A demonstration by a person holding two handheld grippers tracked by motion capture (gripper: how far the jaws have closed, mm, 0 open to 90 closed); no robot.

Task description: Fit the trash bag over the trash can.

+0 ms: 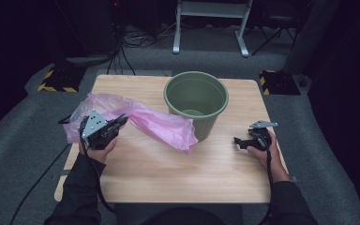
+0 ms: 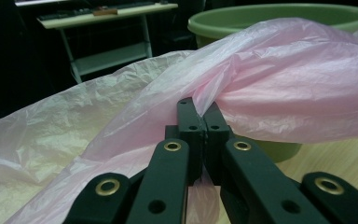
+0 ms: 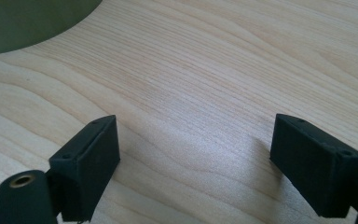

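Two grippers: live on table
L gripper (image 2: 200, 116): clamped on pink bag (image 2: 279, 88), by green bin (image 1: 196, 101)
R gripper (image 3: 193, 158): jaws wide, nothing between, over wood table (image 3: 205, 74)

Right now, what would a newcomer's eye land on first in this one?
The pink plastic bag stands out, spread across the left half of the wooden table and pinched in the shut left gripper. Next comes the green bucket, upright at the table's far middle with the bag's end against its side. The right gripper waits open to the bucket's right, over bare wood.
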